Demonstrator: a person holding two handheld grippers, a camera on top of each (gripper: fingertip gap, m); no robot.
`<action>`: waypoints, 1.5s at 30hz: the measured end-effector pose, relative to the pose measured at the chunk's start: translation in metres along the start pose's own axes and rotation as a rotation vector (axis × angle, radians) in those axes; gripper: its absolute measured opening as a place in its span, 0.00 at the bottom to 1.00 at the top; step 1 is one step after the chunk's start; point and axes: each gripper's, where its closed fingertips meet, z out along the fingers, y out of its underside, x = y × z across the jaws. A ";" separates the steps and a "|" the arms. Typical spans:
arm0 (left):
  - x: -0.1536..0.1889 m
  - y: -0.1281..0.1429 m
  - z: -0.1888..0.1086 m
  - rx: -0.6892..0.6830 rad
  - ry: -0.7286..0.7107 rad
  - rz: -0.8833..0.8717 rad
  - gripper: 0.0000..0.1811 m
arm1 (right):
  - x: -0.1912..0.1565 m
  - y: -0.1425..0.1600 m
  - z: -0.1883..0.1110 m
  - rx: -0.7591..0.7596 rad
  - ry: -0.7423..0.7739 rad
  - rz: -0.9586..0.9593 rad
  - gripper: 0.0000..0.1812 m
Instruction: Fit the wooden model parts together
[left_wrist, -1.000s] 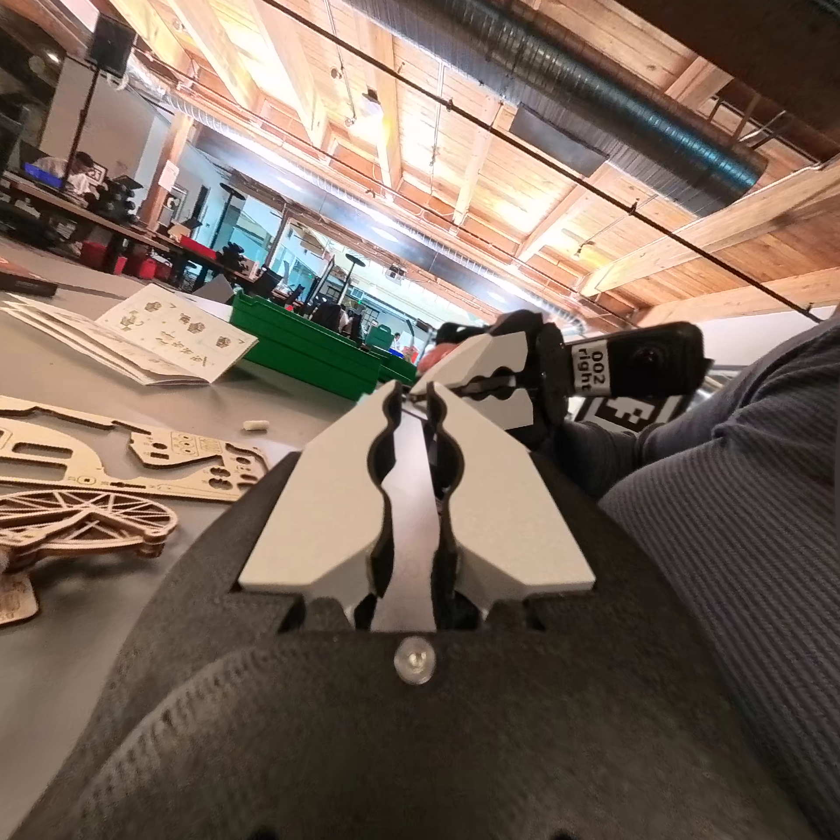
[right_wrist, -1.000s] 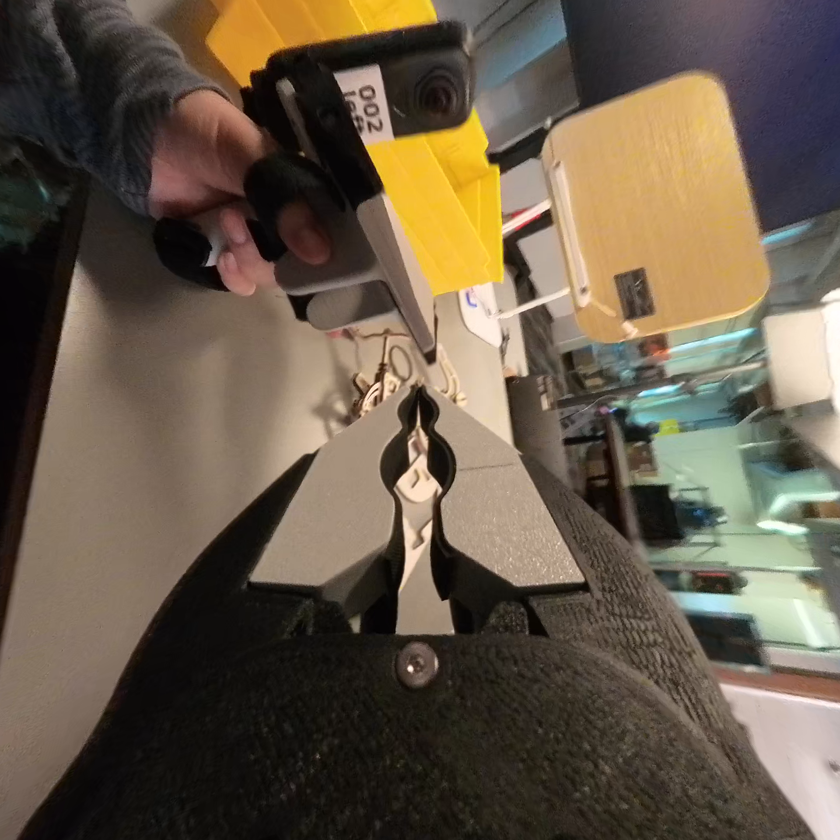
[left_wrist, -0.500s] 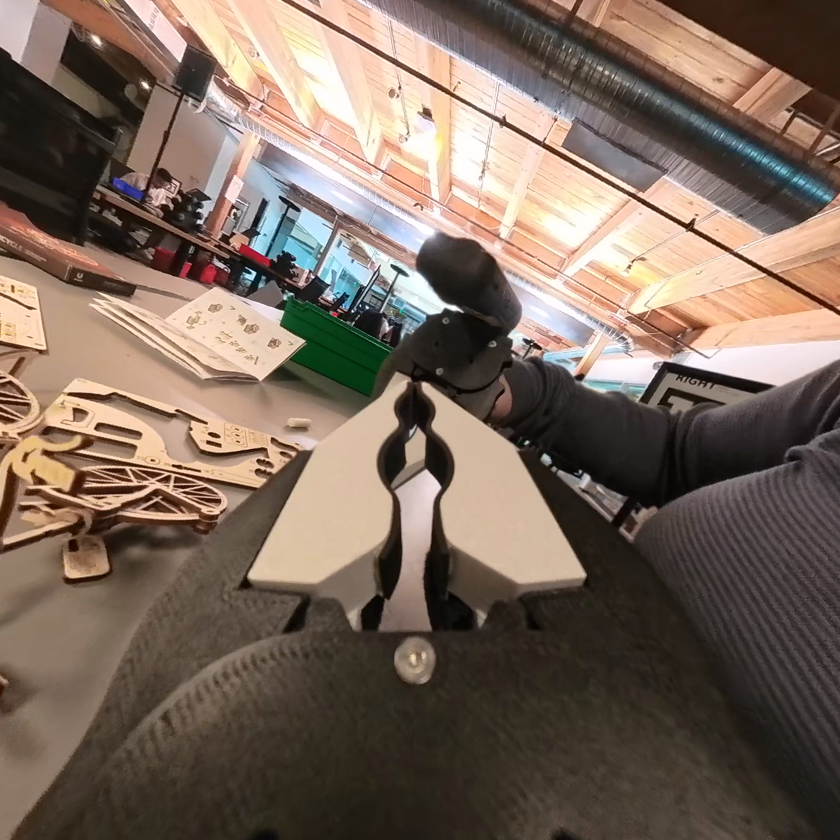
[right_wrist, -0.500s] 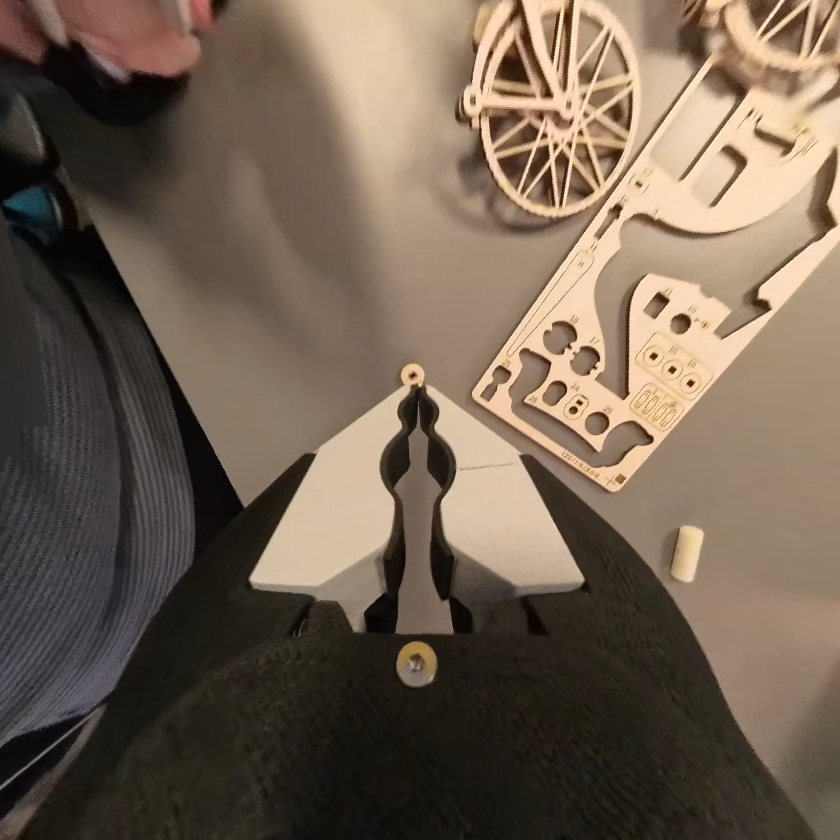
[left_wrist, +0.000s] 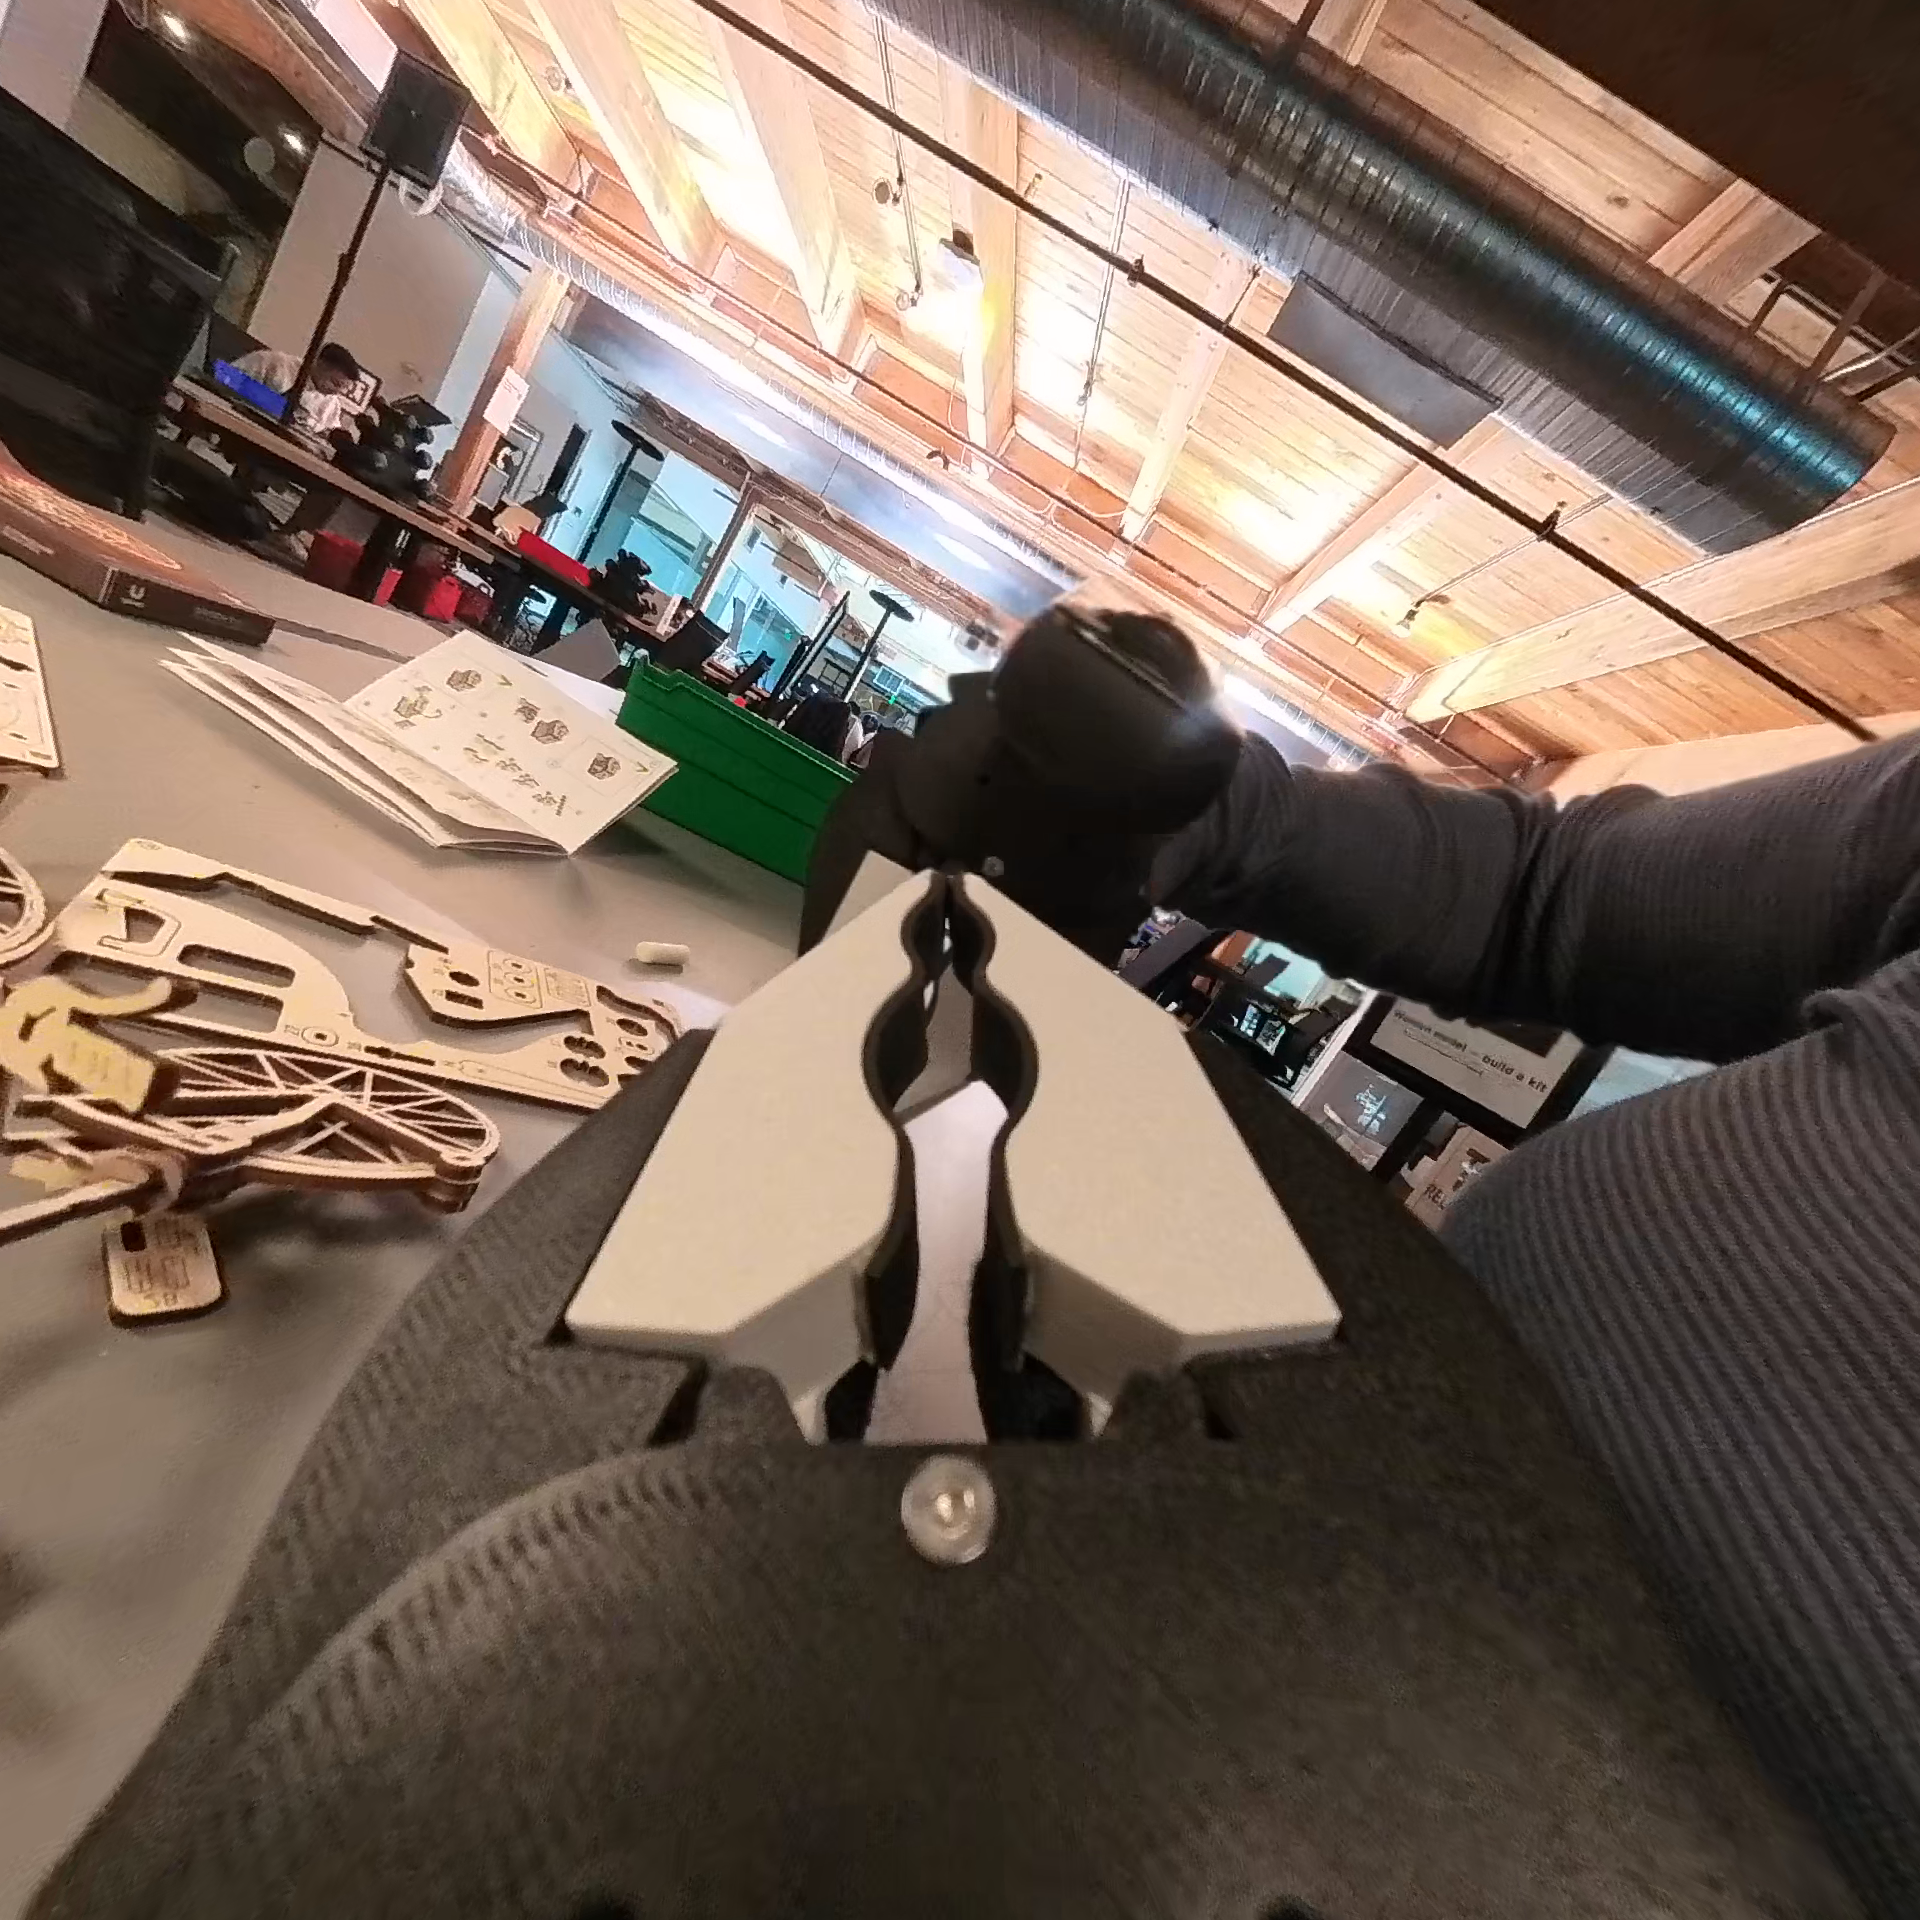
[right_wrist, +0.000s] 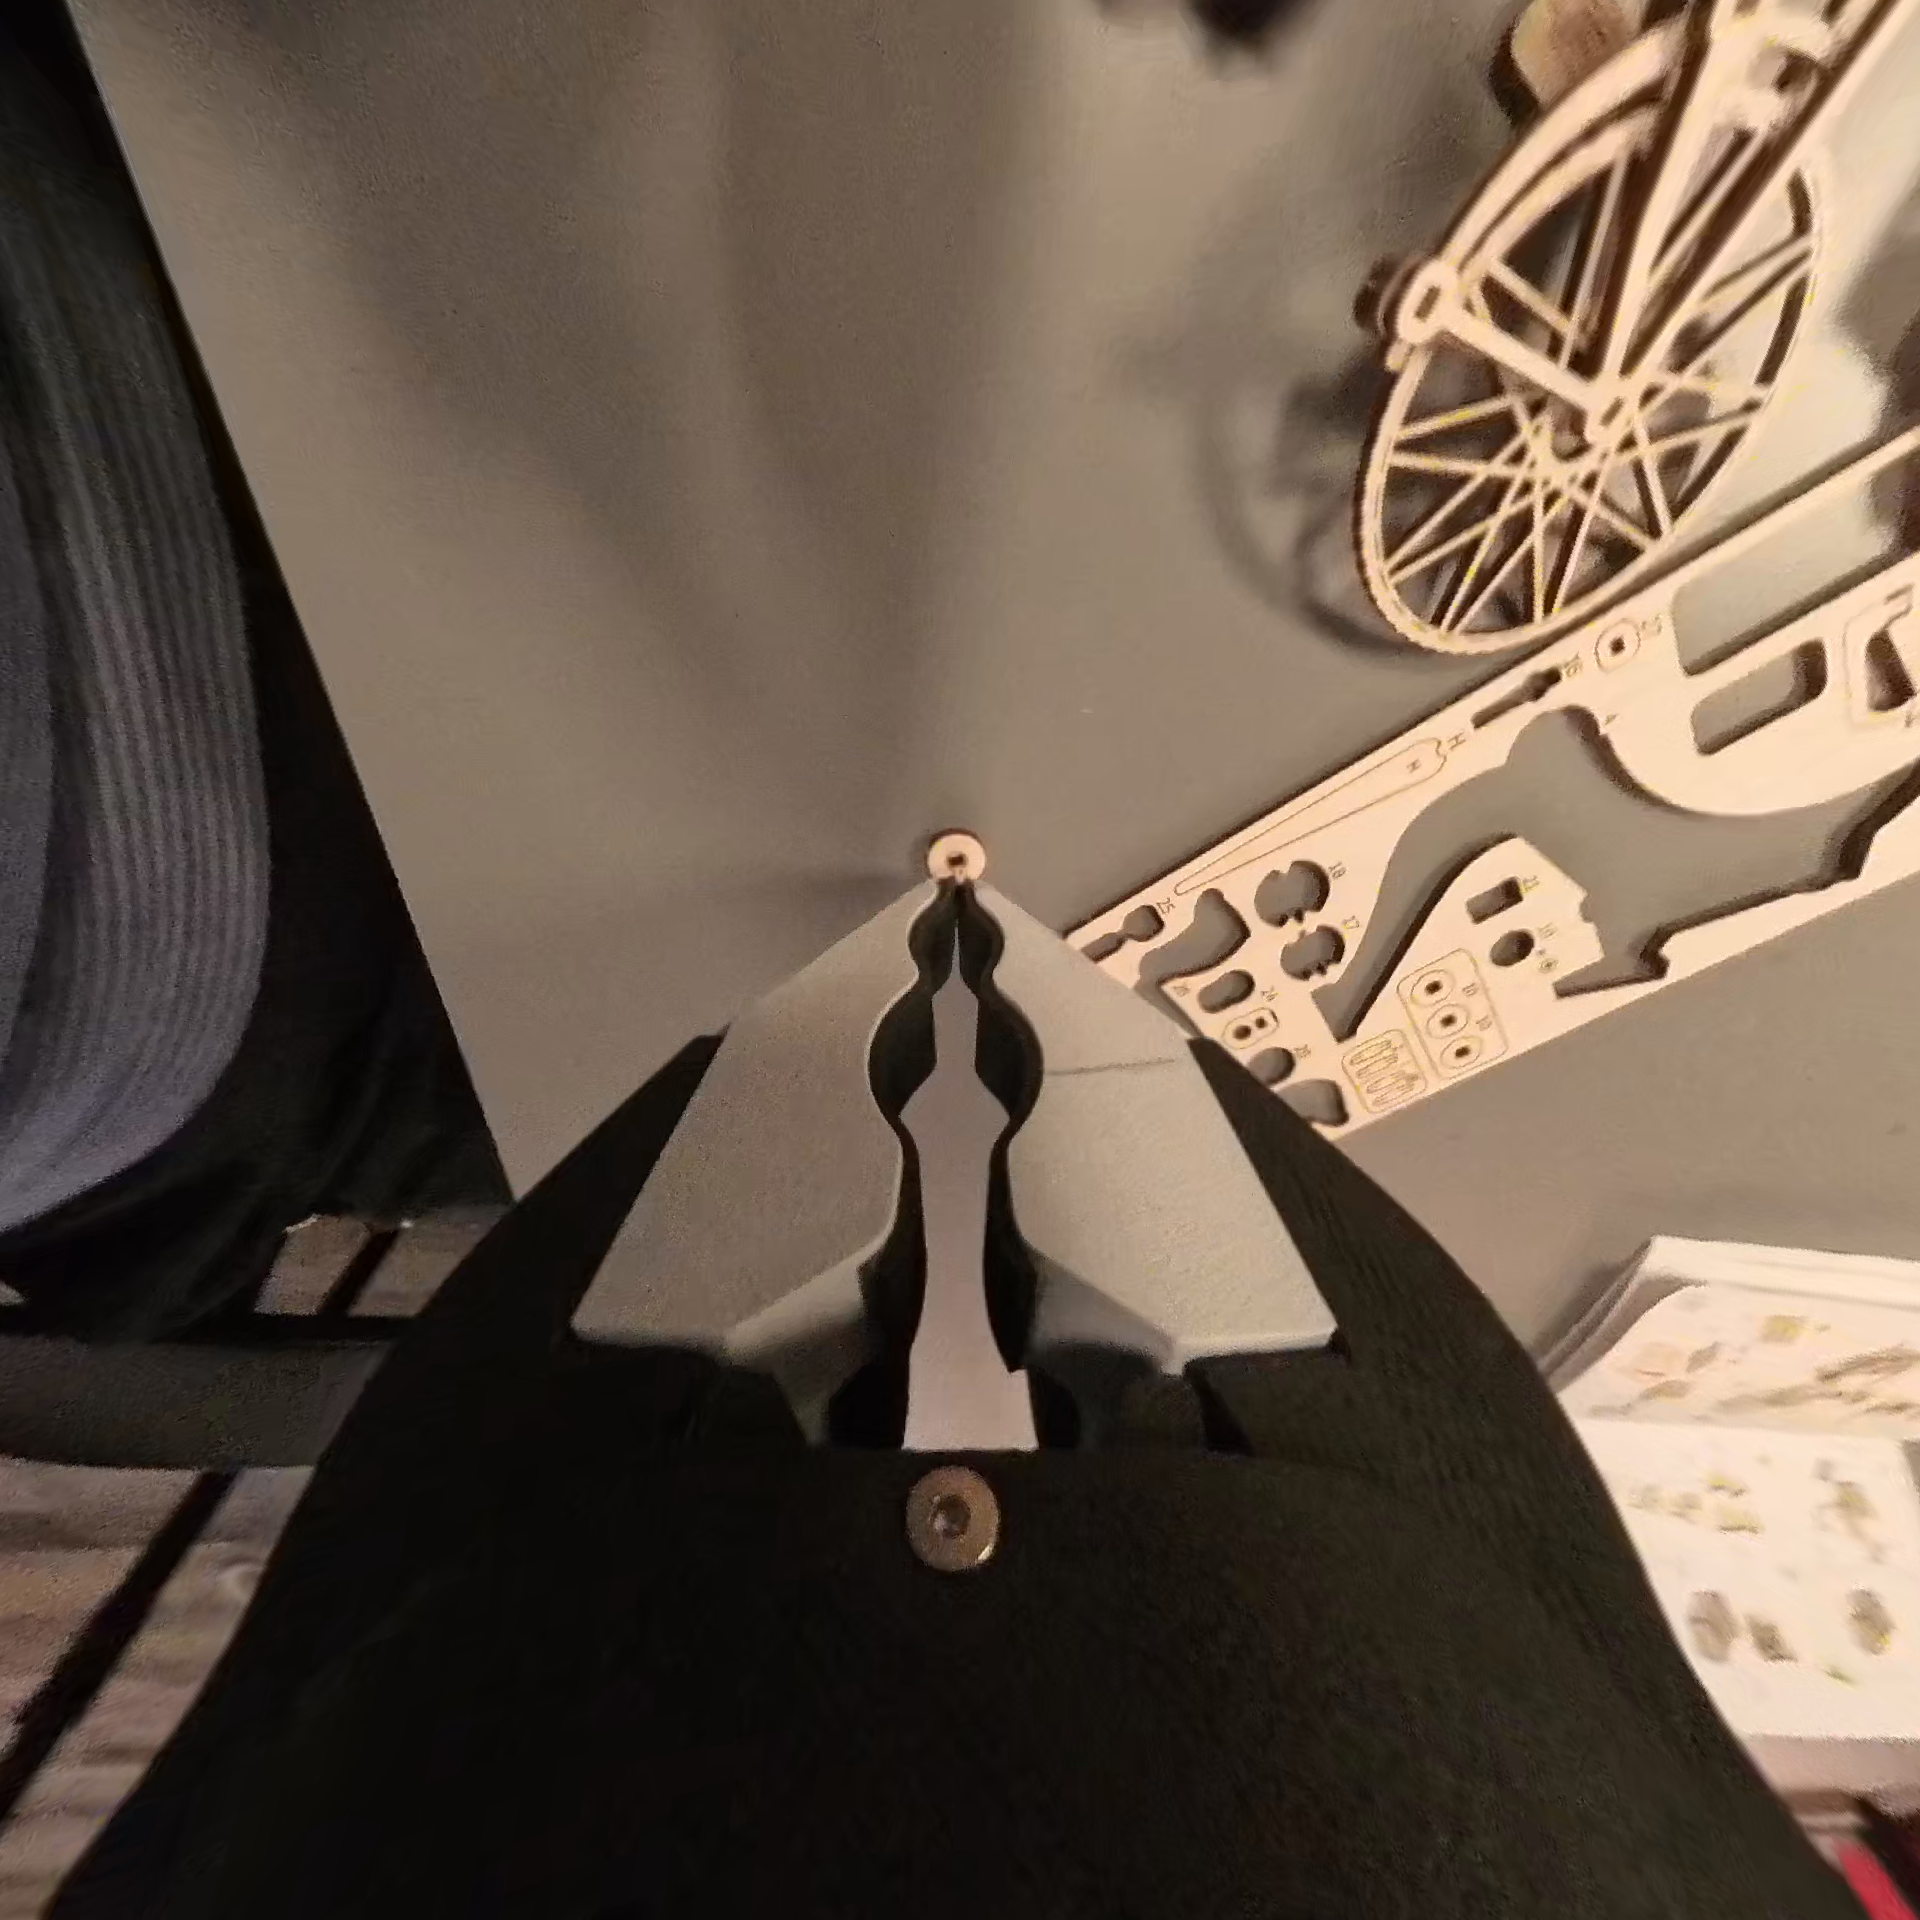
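Note:
My right gripper (right_wrist: 956, 888) is shut on a small wooden ring (right_wrist: 956, 858) pinched at its very tips, and it points down at the grey table (right_wrist: 675, 468). A wooden bicycle model (right_wrist: 1590, 416) lies at the upper right, next to a cut-out wooden parts sheet (right_wrist: 1455, 883). My left gripper (left_wrist: 951, 883) is shut with nothing visible between its tips. It is low over the table, with the bicycle model (left_wrist: 229, 1122) and the sheet (left_wrist: 364, 987) to its left. The right gripper's black body (left_wrist: 1049, 748) is just beyond its tips.
An open instruction booklet (left_wrist: 447, 748) (right_wrist: 1766, 1455), green bins (left_wrist: 748, 769), a dark box (left_wrist: 125, 582), a small white cylinder (left_wrist: 657, 951) and a small wooden tag (left_wrist: 161, 1262) are on the table. The person's grey sleeves (left_wrist: 1558, 914) (right_wrist: 104, 727) are on the near side. One gripper's finger ends stand about 15 cm off the other's. The small wooden tag (left_wrist: 161, 1262) is about 15 cm from both grippers' fingertips. The right camera catches it too, in the right wrist view (right_wrist: 1600, 43).
My right gripper has swung from facing the left gripper to pointing down at the table, then moved closer to it, still holding the ring. The left gripper's jaws have closed fully.

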 end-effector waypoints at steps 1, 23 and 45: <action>0.000 0.000 0.000 0.000 0.000 -0.001 0.00 | -0.001 -0.001 0.000 -0.006 0.004 -0.028 0.00; -0.001 -0.001 -0.001 0.006 0.003 -0.015 0.00 | 0.000 -0.001 0.002 -0.078 -0.001 -0.117 0.00; -0.001 -0.001 -0.001 0.007 0.004 -0.016 0.00 | 0.002 0.003 0.001 -0.103 0.002 -0.128 0.00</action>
